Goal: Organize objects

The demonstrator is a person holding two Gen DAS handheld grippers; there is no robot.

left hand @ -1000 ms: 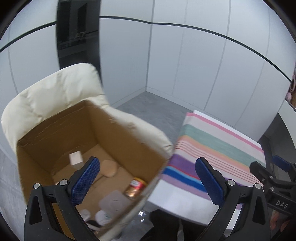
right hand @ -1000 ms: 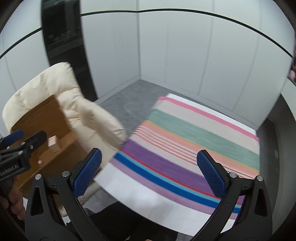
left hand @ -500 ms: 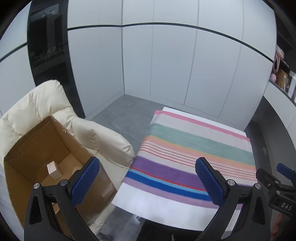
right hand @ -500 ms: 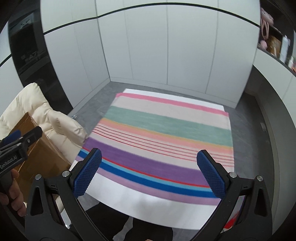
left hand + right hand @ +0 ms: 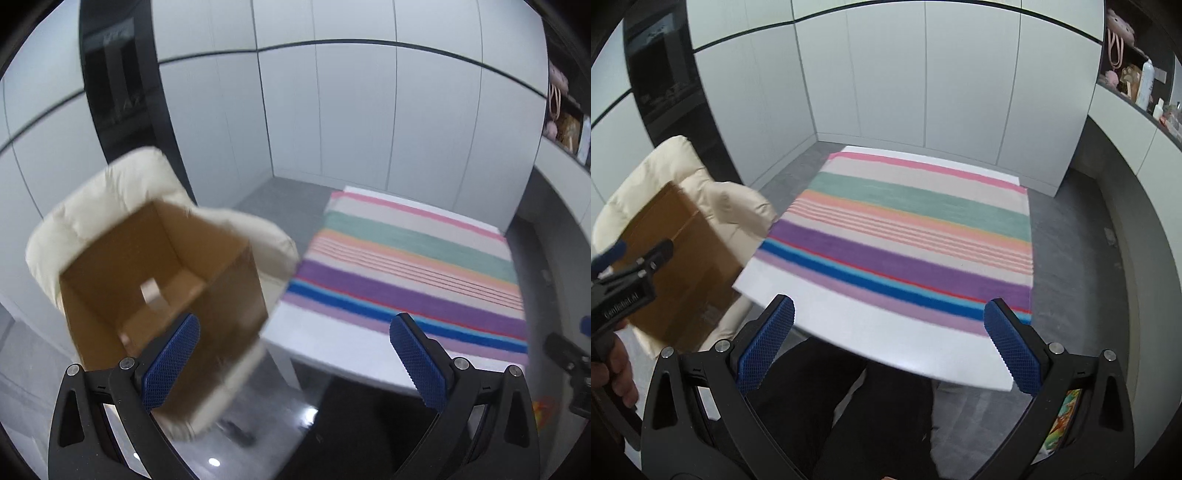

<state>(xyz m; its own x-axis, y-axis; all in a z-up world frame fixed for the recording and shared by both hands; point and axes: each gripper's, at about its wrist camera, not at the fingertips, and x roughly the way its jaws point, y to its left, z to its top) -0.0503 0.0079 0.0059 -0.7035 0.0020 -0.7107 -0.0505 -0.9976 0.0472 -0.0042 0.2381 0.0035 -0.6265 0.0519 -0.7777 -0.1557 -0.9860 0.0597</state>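
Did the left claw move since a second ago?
Yes. The left claw swung right and pulled back: the cardboard box on the cream chair shows less of its inside now, and the striped table fills more of the view.

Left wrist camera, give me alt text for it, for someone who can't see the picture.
The open, empty left gripper points toward an open cardboard box that sits on a cream padded chair. To the right is a white table covered by a striped cloth, with nothing visible on it, before white wall panels.
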